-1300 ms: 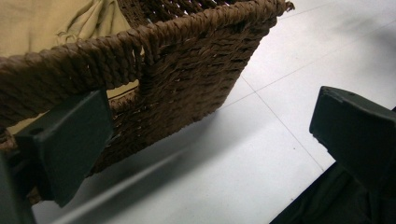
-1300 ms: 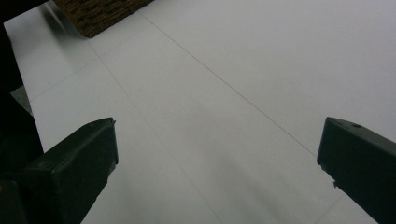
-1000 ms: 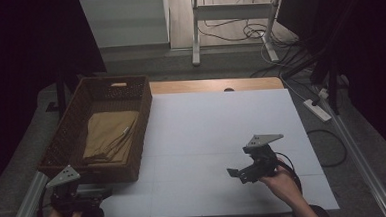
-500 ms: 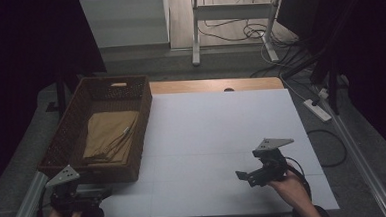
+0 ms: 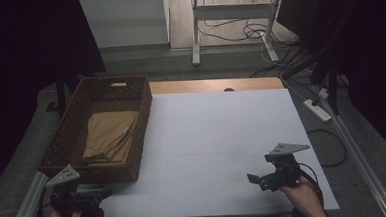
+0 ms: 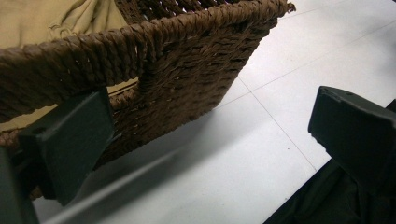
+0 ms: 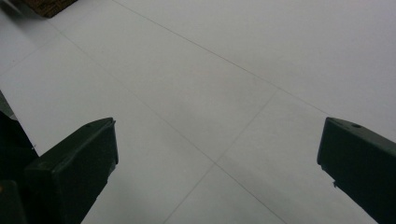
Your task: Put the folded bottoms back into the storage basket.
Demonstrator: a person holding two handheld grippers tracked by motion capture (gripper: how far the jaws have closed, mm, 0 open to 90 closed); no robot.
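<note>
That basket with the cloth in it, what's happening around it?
A person holds a gripper in each hand at a white table. The left gripper sits open by the near corner of the wicker basket, where a tan cloth lies folded. The right gripper hangs open above bare table, holding nothing.

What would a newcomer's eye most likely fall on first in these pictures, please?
Probably the brown wicker basket at the table's left, with a tan folded cloth inside. Next, the open left gripper close to the basket's near corner, and the open right gripper over the bare white tabletop.
</note>
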